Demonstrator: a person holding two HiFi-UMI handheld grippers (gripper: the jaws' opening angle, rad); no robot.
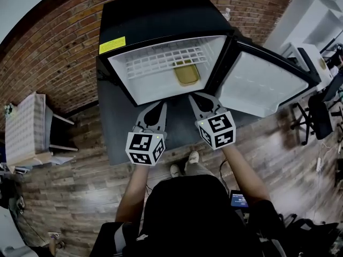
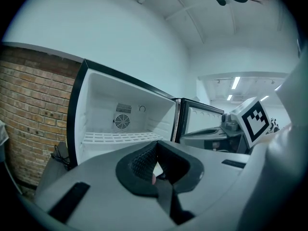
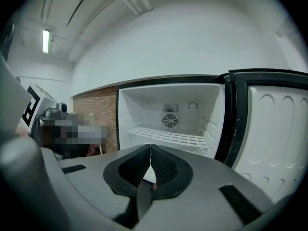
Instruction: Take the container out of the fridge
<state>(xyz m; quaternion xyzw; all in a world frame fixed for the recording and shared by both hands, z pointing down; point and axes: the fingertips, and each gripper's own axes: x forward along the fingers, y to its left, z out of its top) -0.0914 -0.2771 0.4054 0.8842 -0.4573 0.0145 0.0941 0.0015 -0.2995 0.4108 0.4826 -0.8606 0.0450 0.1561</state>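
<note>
Grey and empty, my two grippers hang side by side just outside the open fridge [image 1: 161,15]. The left gripper [image 1: 157,110] has its jaws pressed together on nothing, and so does the right gripper [image 1: 201,100]. Past their tips is the fridge mouth, with the door [image 1: 262,87] swung wide to my right and clear of the way in. The yellowish container [image 1: 186,75] sits low in the cabinet, near the front and right of centre, at the front edge of the white wire shelf [image 1: 161,60]. I cannot tell whether it rests on the shelf or on the floor below it. It lies ahead of the right gripper and a little to its left, and further off to the right of the left gripper, so I judge the right the nearer. It looks about as deep as it is wide, so I can pick out no clear long axis. Neither gripper view shows it, only the shelf and the fan at the back wall.
</note>
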